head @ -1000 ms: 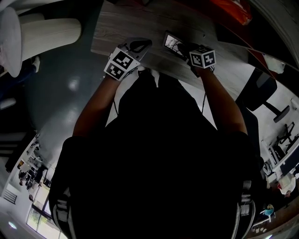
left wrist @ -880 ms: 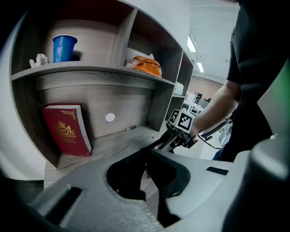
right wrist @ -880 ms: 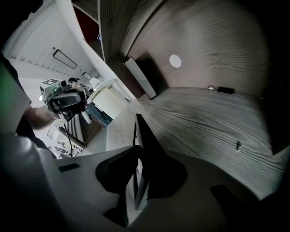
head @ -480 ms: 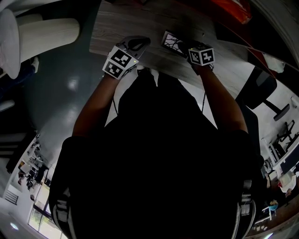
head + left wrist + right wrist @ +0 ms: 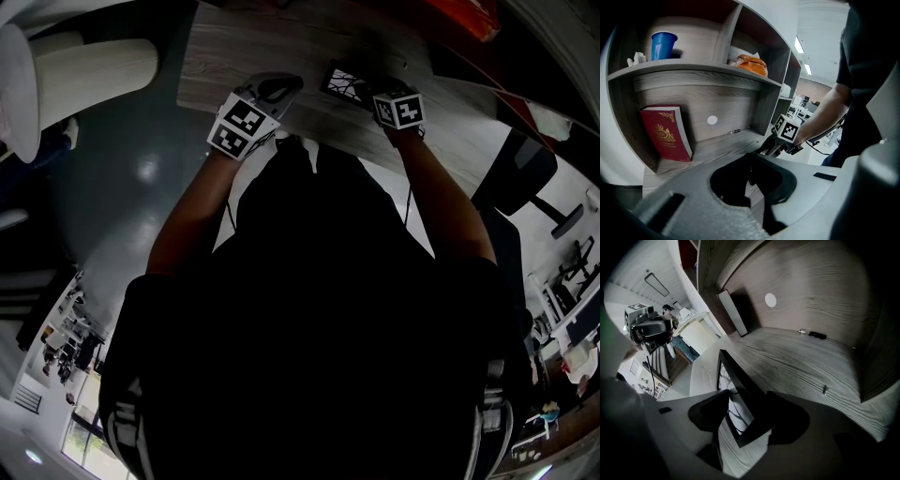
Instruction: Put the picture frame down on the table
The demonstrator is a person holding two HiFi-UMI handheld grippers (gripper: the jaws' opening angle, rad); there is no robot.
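Note:
The picture frame (image 5: pixel 738 397) has a black border and a white print of dark branches. My right gripper (image 5: pixel 746 417) is shut on it and holds it tilted, its lower corner close to the grey wooden table (image 5: pixel 797 366). In the head view the frame (image 5: pixel 345 82) lies at the table's far middle, just left of the right gripper's marker cube (image 5: pixel 398 108). My left gripper (image 5: pixel 277 88) hovers over the table's near edge, jaws together, holding nothing. The left gripper view shows the right gripper (image 5: pixel 774 144) over the table.
A shelf unit rises behind the table with a red book (image 5: pixel 663 133), a blue cup (image 5: pixel 663 45) and an orange bundle (image 5: pixel 749 63). A small dark pen-like object (image 5: pixel 813 335) lies by the back wall. A black office chair (image 5: pixel 520 178) stands to the right.
My right gripper has shifted slightly up and away with the frame, and the frame now shows more of its face. The left gripper has barely moved.

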